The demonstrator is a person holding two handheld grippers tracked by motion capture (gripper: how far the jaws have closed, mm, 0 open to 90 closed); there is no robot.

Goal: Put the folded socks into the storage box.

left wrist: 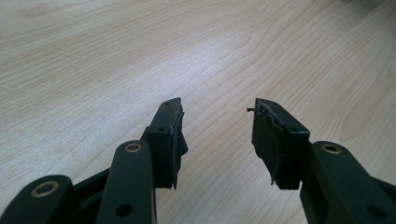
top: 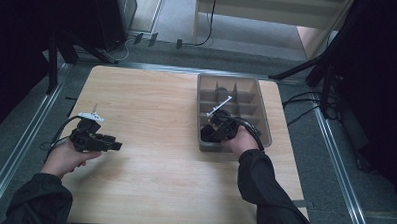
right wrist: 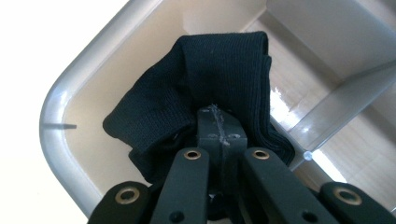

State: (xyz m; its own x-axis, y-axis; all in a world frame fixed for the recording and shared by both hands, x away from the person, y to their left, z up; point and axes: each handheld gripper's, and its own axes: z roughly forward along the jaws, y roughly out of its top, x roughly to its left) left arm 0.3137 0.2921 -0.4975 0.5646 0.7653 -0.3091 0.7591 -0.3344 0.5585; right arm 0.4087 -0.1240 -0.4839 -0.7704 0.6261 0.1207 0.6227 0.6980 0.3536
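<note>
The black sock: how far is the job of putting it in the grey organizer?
Already done: dark items sit in the far compartments of the grey organizer. In hand: the right gripper, shut on the black sock, holds it inside a near corner compartment. Left: releasing it. The left gripper is open over bare table.

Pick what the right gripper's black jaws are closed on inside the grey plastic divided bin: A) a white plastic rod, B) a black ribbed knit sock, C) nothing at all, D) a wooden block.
B: in the right gripper view the right gripper has its jaws pinched together on the black ribbed knit sock, in a corner compartment of the grey plastic divided bin.
</note>
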